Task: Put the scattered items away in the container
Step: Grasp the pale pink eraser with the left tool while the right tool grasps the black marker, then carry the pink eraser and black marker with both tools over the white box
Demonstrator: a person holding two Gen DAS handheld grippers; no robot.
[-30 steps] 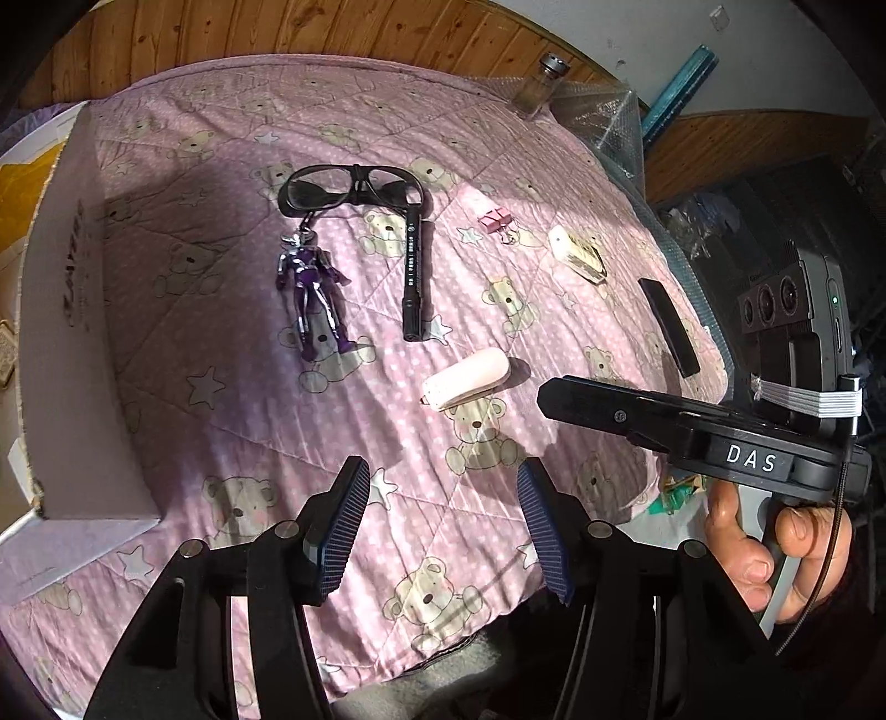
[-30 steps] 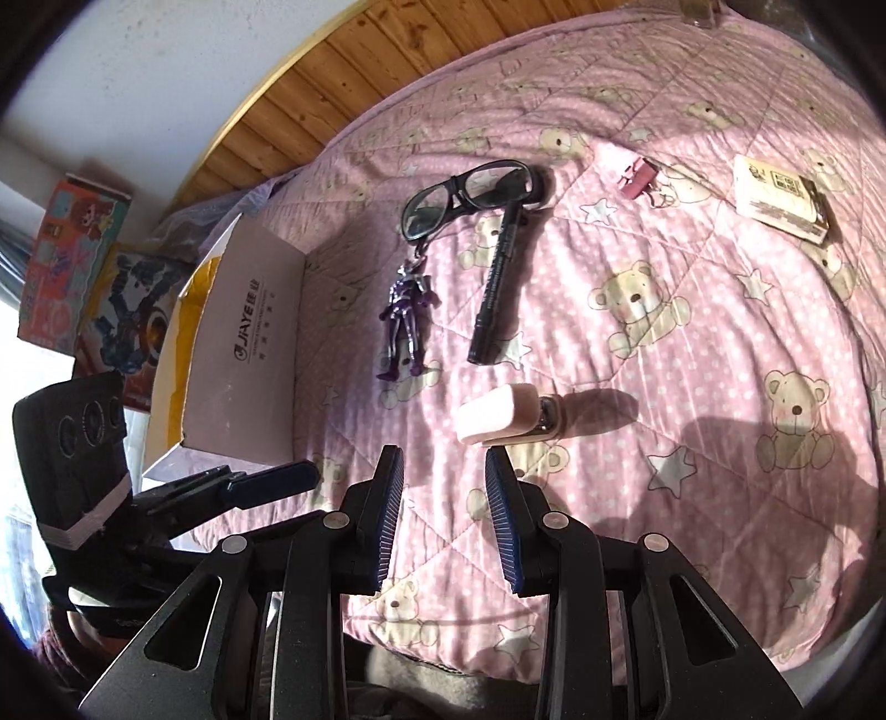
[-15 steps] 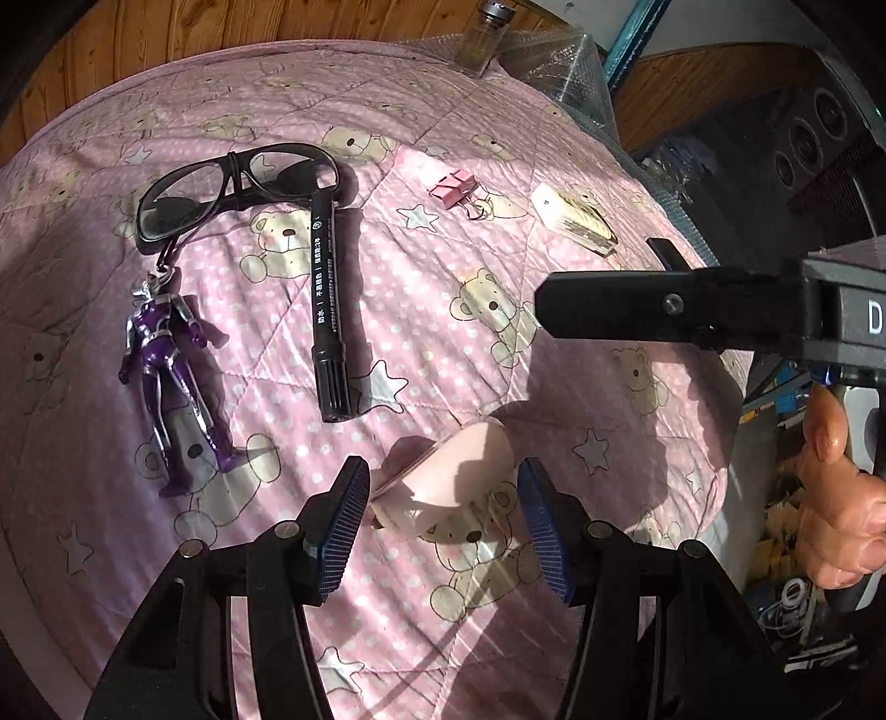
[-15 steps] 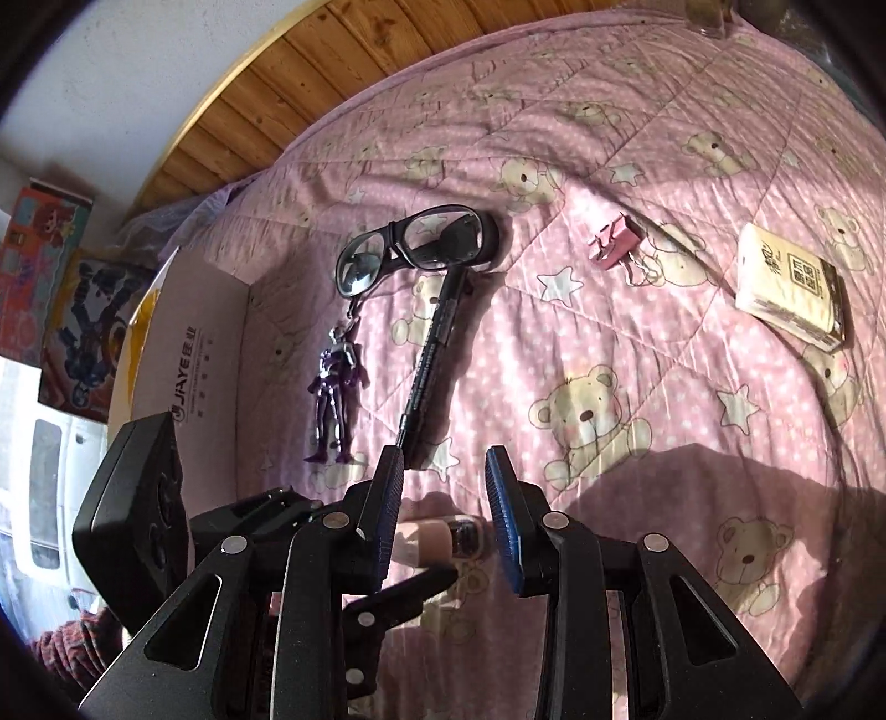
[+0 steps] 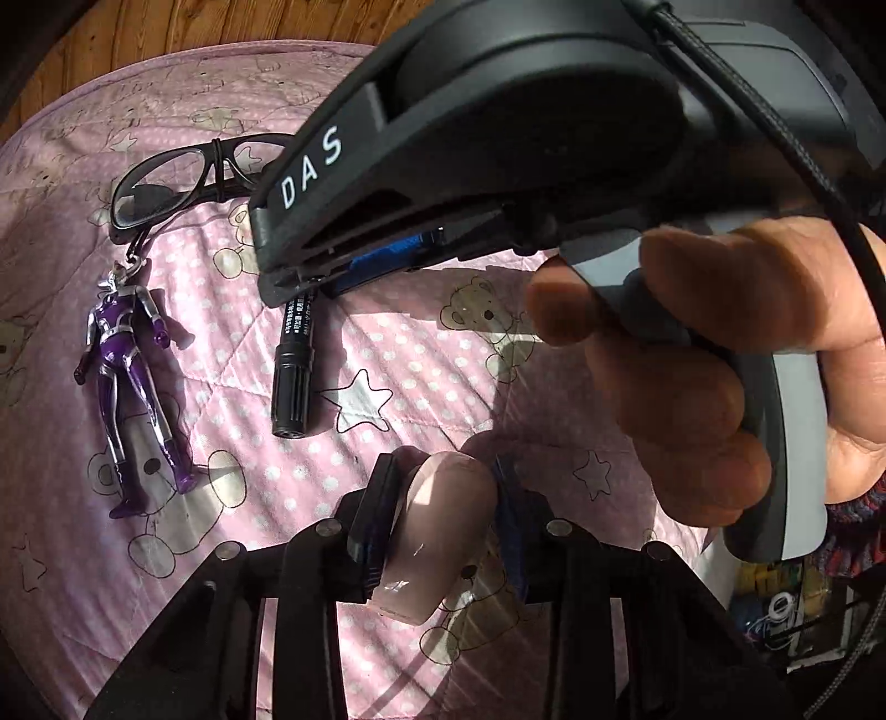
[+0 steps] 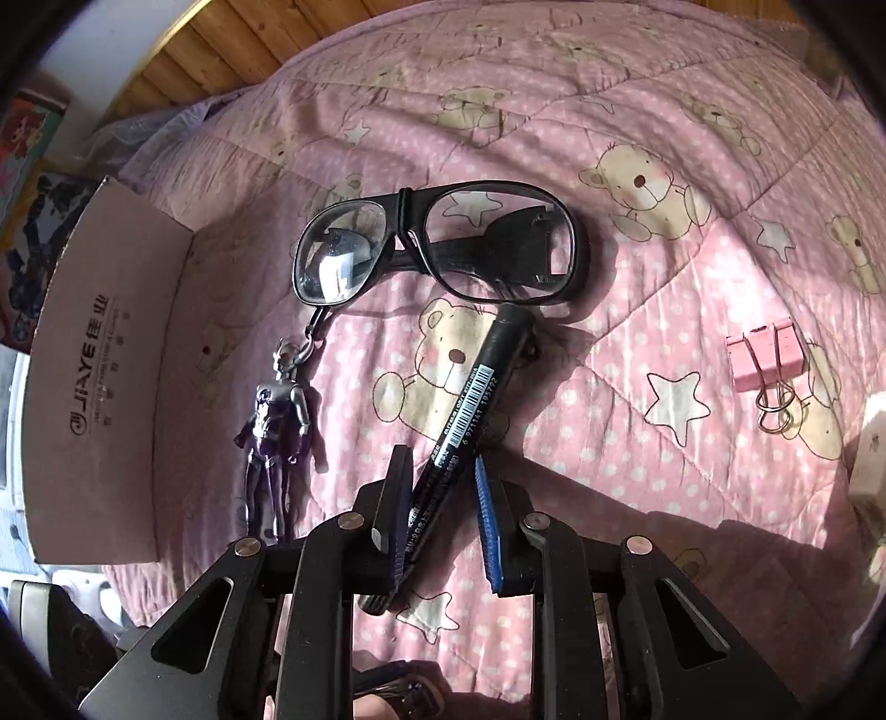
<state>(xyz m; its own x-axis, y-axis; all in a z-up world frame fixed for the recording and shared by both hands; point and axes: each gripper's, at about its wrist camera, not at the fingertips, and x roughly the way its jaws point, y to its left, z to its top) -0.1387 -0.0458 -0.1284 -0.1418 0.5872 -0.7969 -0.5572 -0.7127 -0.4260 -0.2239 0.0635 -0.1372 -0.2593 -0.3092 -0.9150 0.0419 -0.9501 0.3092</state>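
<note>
A home bedroom is indicated: a bed (image 6: 692,266) is covered by a pink quilt printed with teddy bears and stars, a wood-panelled wall (image 6: 232,39) is seen behind it, and colourful toy boxes (image 6: 27,183) are stacked beside the bed.

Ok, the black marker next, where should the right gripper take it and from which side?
Grip the black marker on its straight barrel near the barcode label, fingers either side across its width. It lies flat on the quilt, angled, cap end toward the goggles. Come from the near end, along its length; the right gripper already straddles it there, open.
</note>
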